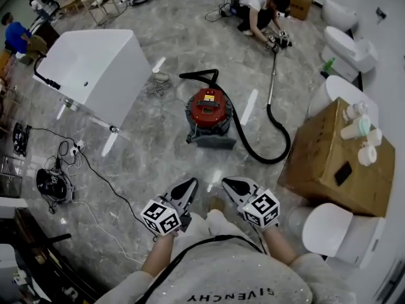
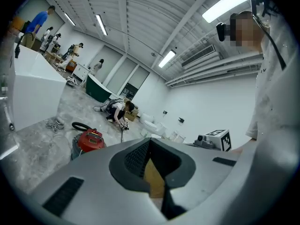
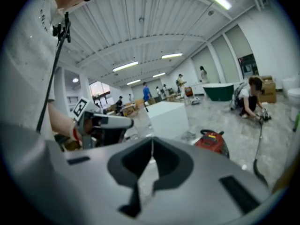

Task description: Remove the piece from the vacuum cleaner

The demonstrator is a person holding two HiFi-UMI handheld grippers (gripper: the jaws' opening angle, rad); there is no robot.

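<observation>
A red canister vacuum cleaner stands on the grey marble floor ahead of me, with a black hose curling off to the right and up along a thin wand. It shows small in the left gripper view and in the right gripper view. My left gripper and right gripper hover side by side near my body, well short of the vacuum. Both are shut with nothing between their jaws.
A white box-shaped unit stands to the left, a cardboard box with bottles on it to the right, white toilets around it. Cables and a dark device lie at left. A person crouches at the wand's far end.
</observation>
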